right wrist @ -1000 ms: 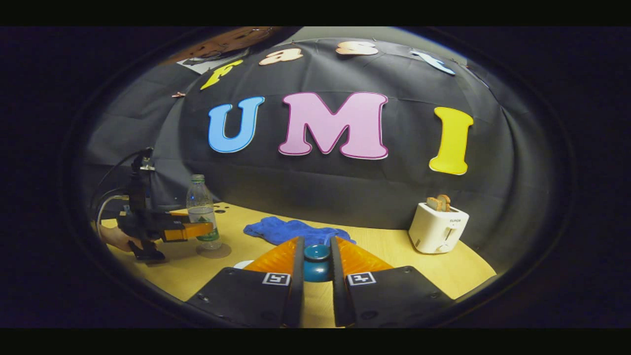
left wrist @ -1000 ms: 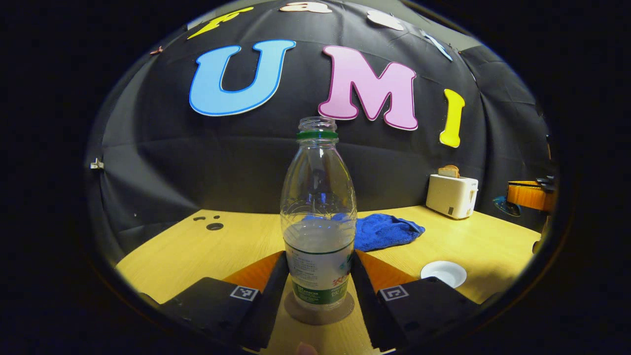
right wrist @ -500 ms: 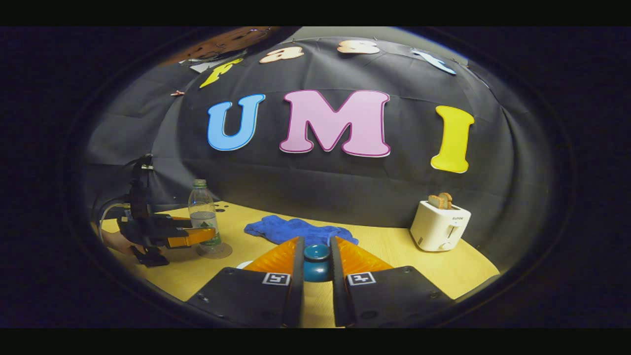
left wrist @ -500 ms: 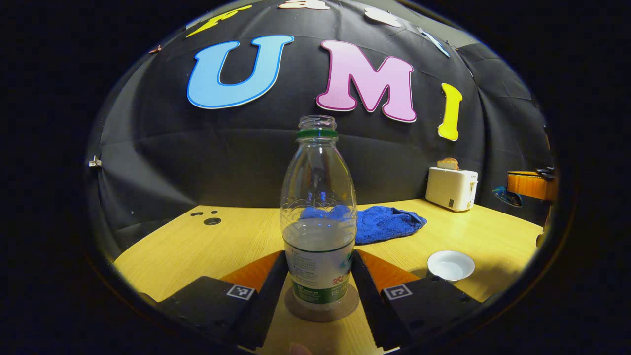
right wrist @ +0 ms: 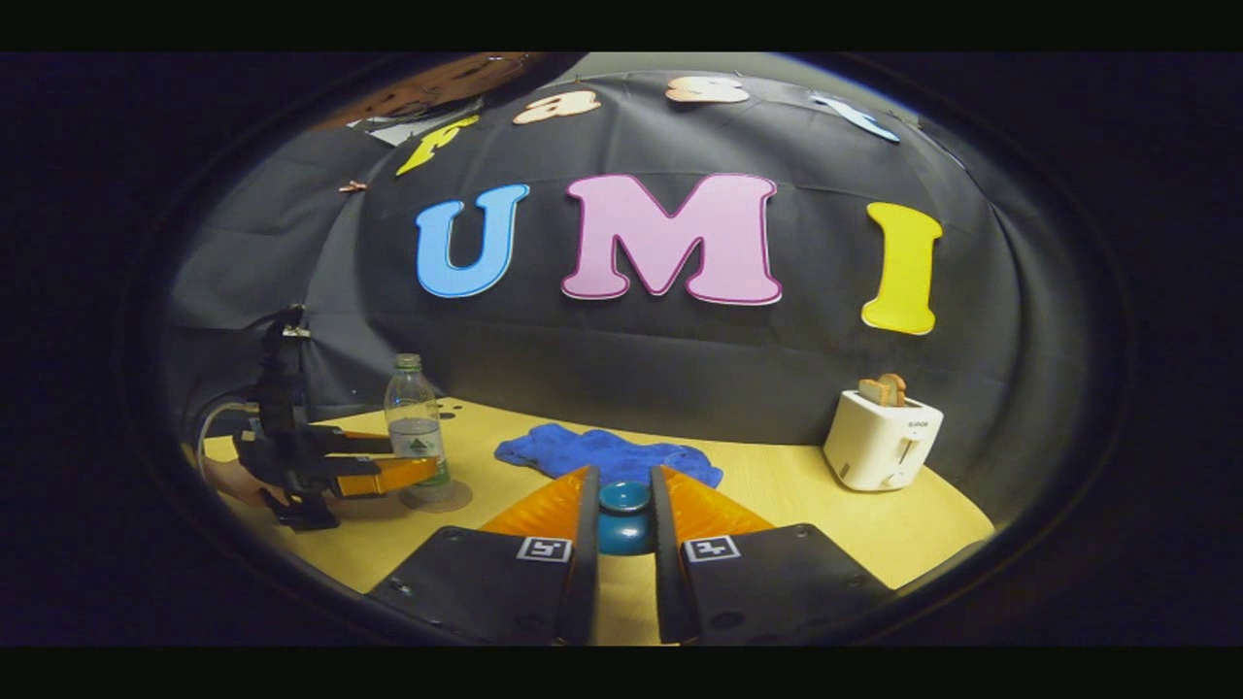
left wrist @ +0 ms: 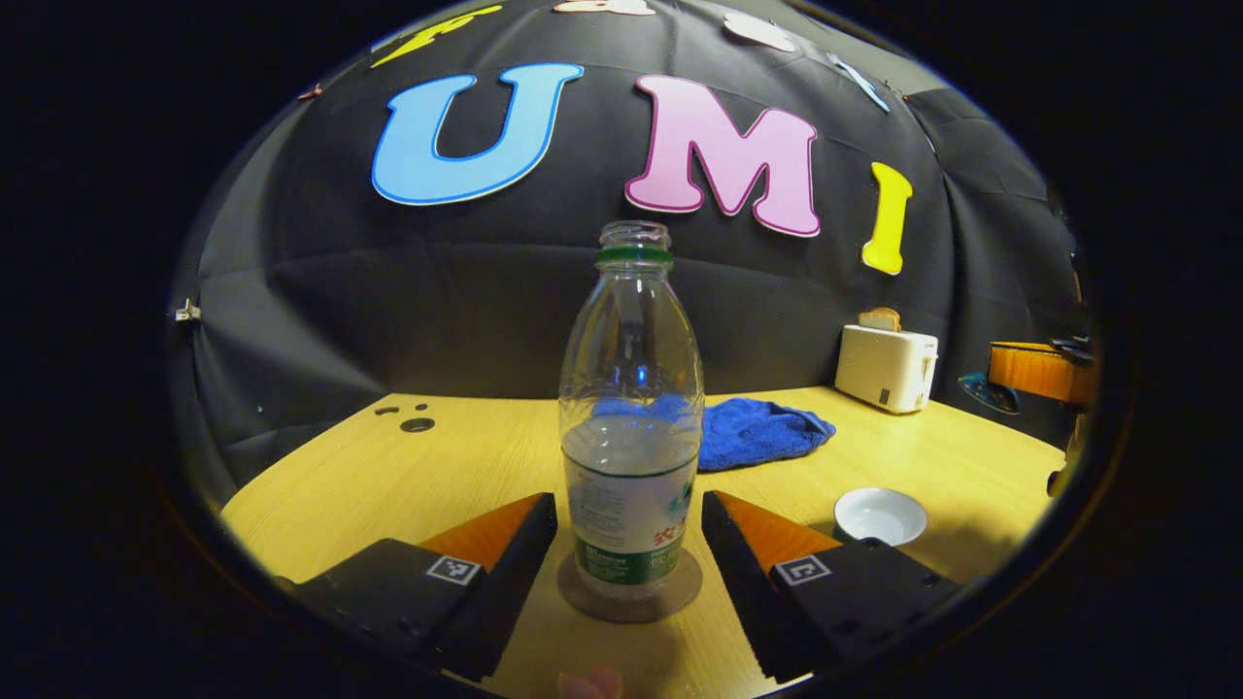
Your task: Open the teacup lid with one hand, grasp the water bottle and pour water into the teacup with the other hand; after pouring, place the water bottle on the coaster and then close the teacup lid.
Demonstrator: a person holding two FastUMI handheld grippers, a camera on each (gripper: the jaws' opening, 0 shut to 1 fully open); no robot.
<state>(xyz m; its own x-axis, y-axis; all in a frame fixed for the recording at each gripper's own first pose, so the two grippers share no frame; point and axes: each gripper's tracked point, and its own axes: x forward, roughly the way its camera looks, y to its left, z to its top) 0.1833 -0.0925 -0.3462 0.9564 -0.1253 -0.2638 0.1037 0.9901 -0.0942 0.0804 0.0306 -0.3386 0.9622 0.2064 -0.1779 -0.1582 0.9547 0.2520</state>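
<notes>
Now my left tongs (left wrist: 629, 544) have spread off the clear, uncapped plastic water bottle (left wrist: 631, 427), which stands upright on the round brown coaster (left wrist: 629, 594). My right tongs (right wrist: 621, 544) stay pinching the teal teacup lid (right wrist: 623, 519). The pale wooden worktop (left wrist: 466, 466) carries a white teacup (left wrist: 879, 515), blue cloth (left wrist: 757, 432) and white toaster (left wrist: 889, 367) before black cloth.

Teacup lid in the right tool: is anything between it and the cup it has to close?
Nothing visible. The right tool is shut on the teacup lid. In the left gripper view the white teacup stands open on bare table, with the blue cloth behind it and the water bottle off to its side.
</notes>
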